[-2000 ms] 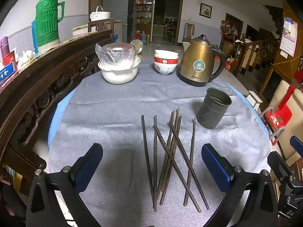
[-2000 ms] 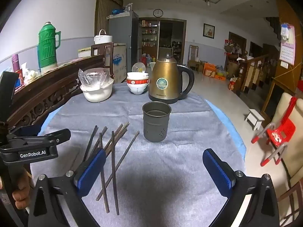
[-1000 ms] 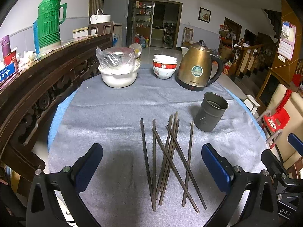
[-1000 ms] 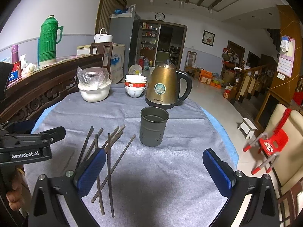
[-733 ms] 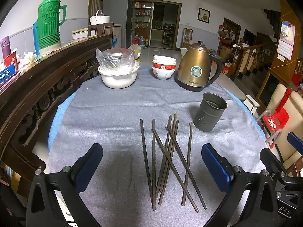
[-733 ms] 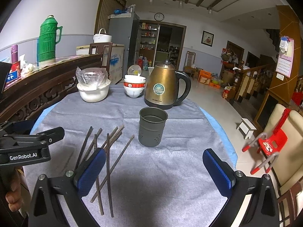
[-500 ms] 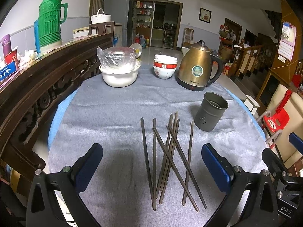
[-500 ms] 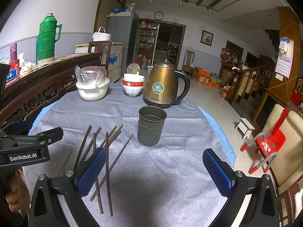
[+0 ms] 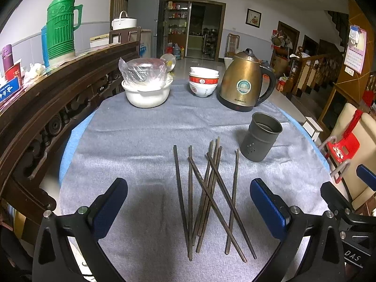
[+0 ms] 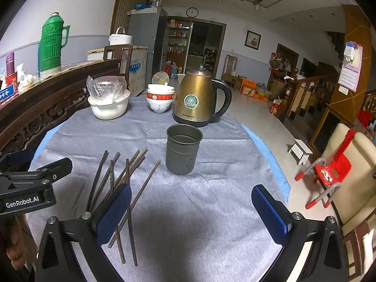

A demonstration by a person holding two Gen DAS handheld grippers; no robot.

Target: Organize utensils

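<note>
Left wrist view: the left tool (image 9: pixel 189 202) is spread wide with nothing in it, hanging over the near edge of the table (image 9: pixel 131 141). The chopsticks (image 9: pixel 209 197) lie loose on the grey cloth right between its fingers, a few crossed over each other. The metal holder (image 9: pixel 262 139) stands upright just past them, toward the right edge, and looks empty from here.

Right wrist view: the right tool (image 10: pixel 191 211) is wide open too, holding nothing. Here the chopsticks (image 10: pixel 122 181) sit off toward its left finger and the holder (image 10: pixel 184 149) is straight ahead, in front of the kettle (image 10: pixel 197 97).

So I'd say nothing's been sorted yet, we're at the very first pick. The next move probably means dropping one tool onto a single stick, maybe the lone one nearest the holder, since the crossed ones could drag each other along.
</note>
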